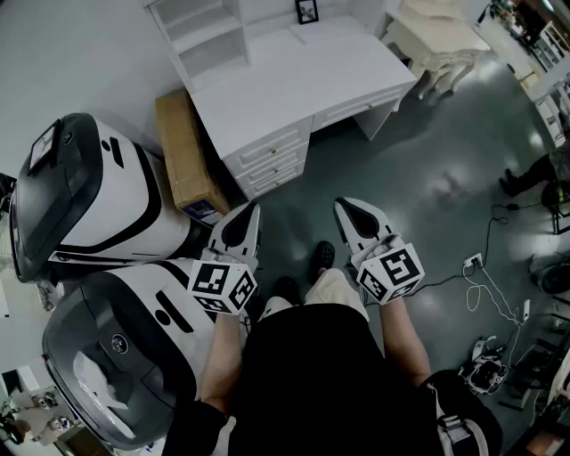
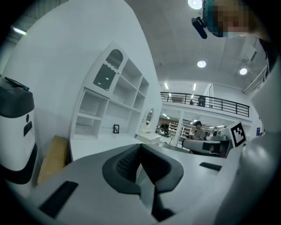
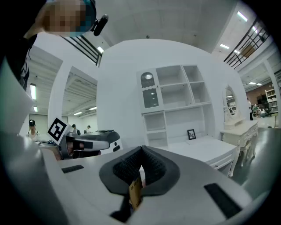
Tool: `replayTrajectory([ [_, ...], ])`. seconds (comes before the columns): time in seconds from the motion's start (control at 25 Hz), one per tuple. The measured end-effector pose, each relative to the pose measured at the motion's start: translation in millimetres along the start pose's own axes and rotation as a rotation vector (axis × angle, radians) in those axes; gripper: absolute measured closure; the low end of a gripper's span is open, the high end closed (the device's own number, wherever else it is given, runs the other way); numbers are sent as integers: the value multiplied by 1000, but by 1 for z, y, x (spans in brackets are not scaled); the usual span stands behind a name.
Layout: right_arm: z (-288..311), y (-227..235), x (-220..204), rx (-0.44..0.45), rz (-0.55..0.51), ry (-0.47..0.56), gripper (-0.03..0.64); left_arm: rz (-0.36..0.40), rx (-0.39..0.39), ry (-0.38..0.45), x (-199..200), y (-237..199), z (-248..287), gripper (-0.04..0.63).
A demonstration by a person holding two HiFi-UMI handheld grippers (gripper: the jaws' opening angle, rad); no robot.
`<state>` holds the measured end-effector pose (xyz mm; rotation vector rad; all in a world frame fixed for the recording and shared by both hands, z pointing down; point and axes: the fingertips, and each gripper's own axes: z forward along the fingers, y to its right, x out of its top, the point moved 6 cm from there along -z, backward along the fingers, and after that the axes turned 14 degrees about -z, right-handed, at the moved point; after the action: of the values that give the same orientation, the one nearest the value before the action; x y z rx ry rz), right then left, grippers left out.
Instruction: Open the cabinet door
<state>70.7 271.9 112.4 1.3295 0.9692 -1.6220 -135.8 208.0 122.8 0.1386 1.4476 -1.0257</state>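
A white desk (image 1: 294, 76) with a shelf hutch (image 1: 200, 36) stands ahead of me on the grey floor. In the right gripper view the hutch's small arched cabinet door (image 3: 149, 90) is shut, at the upper left of the shelves; it also shows as the arched door (image 2: 107, 70) in the left gripper view. Both grippers hang in front of my body, well short of the desk. My left gripper (image 1: 251, 207) (image 2: 140, 147) is shut with nothing in it. My right gripper (image 1: 343, 205) (image 3: 141, 149) is shut too, with a small tan tag (image 3: 135, 191) at the root of its jaws.
Two large white-and-black machines (image 1: 89, 196) (image 1: 125, 347) stand close on my left, a cardboard box (image 1: 187, 160) between them and the desk. Desk drawers (image 1: 272, 160) face me. A picture frame (image 1: 306, 11) stands on the desk. Cables (image 1: 485, 285) lie at right, a white vanity (image 1: 436, 40) beyond.
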Motion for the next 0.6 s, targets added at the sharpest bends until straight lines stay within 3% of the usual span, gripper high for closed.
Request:
replayTrajectory([
  [0.6,5,-5,-6,19,-8,-3,601,7,-1,-18,-5,-4,4,572],
])
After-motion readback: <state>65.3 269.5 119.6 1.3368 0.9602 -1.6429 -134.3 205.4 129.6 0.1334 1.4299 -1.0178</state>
